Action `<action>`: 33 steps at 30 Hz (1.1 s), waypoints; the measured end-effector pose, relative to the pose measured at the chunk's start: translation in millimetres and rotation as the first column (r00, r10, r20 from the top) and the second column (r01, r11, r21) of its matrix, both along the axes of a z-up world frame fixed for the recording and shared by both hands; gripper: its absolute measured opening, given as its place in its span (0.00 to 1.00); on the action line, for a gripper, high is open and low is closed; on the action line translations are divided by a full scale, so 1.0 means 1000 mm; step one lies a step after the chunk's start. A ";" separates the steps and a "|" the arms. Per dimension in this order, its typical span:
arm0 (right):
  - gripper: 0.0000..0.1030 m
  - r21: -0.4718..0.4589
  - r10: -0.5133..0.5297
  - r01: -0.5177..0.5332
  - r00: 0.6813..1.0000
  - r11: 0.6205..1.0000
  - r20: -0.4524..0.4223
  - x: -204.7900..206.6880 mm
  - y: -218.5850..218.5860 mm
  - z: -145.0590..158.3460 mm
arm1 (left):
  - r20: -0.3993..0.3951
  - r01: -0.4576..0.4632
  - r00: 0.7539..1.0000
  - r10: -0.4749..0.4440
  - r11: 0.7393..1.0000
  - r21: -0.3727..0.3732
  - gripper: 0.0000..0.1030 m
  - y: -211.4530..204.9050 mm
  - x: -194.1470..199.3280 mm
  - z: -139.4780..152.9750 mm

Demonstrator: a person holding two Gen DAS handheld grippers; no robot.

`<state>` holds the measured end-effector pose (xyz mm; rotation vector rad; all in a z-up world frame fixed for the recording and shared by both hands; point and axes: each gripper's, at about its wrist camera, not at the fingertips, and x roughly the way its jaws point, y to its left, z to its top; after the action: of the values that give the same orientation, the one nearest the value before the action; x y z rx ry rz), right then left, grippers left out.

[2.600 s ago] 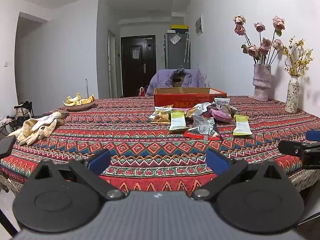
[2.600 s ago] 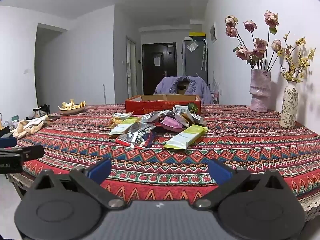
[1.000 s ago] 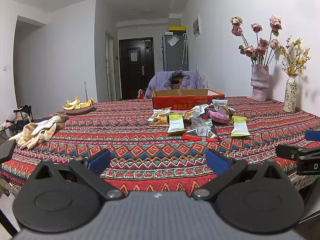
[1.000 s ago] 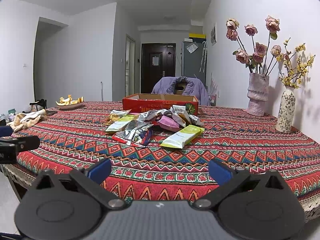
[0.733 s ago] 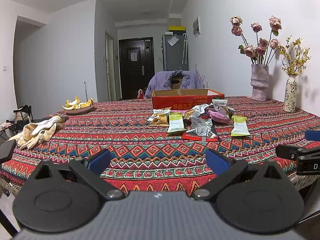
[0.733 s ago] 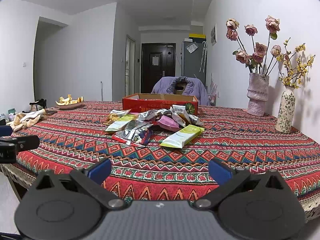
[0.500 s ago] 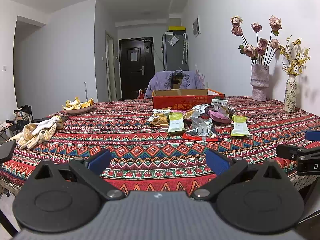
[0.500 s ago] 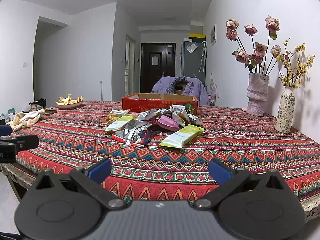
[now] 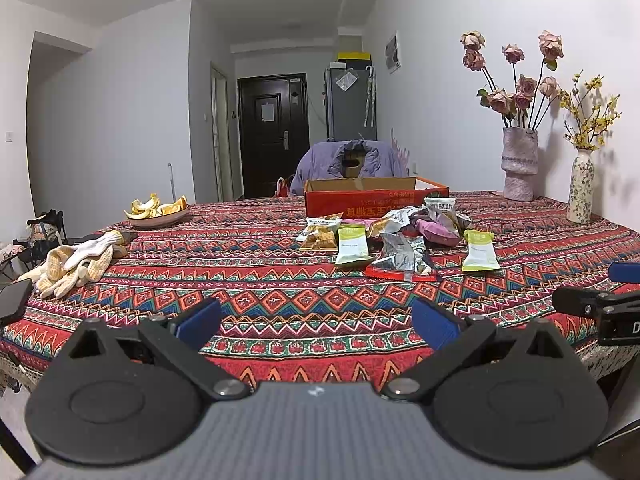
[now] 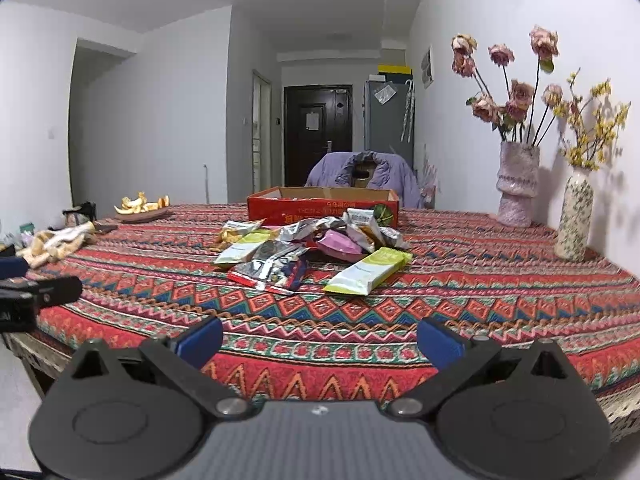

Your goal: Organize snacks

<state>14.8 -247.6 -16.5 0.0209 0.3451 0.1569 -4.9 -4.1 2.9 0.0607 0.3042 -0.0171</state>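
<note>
A pile of snack packets [image 9: 396, 236] [image 10: 304, 248] lies mid-table on a patterned cloth, in front of an open red cardboard box [image 9: 374, 200] [image 10: 322, 205]. Green-white packets [image 9: 353, 245] [image 10: 370, 271], a silver-and-red packet [image 9: 402, 260] [image 10: 272, 266] and a pink one [image 10: 340, 245] are among them. My left gripper [image 9: 316, 326] is open and empty at the table's near edge. My right gripper [image 10: 320, 338] is open and empty at the near edge too, to the right of the left one. Both are well short of the packets.
White-yellow work gloves [image 9: 76, 264] and a dark phone [image 9: 12, 300] lie at the left. A plate of orange peel [image 9: 158, 210] sits far left. Two flower vases [image 9: 519, 162] [image 9: 581, 186] stand at the right wall. A chair with a purple jacket [image 9: 348, 164] is behind the box.
Both views have shifted slightly since 2.6 s ago, with the cameras a little lower. Nothing on the table has moved and both grippers stay open.
</note>
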 end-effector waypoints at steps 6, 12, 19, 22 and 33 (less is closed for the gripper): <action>1.00 0.000 -0.005 0.005 1.000 1.000 -0.010 0.003 0.000 -0.002 | -0.014 -0.006 1.000 0.006 1.000 0.003 1.00 0.000 0.004 -0.003; 1.00 -0.001 -0.013 0.013 1.000 1.000 -0.005 0.009 -0.002 -0.001 | -0.016 -0.035 0.999 0.035 0.999 0.013 1.00 0.000 0.014 -0.001; 1.00 0.027 -0.003 0.004 0.999 1.000 -0.039 0.024 -0.010 0.000 | -0.051 -0.061 0.997 0.062 0.998 0.018 1.00 0.001 0.033 0.001; 1.00 0.043 -0.002 0.005 0.998 0.999 -0.058 0.036 -0.011 0.000 | -0.066 -0.050 0.996 0.052 0.998 0.028 1.00 -0.001 0.046 0.002; 1.00 0.068 -0.022 0.028 0.996 0.997 -0.088 0.101 -0.019 0.018 | -0.112 -0.001 0.994 0.002 1.000 0.005 1.00 -0.007 0.116 0.027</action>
<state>115.8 -266.2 1.9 0.1006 0.4263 0.1435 111.6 -11.3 29.6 0.0646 0.4168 -0.0184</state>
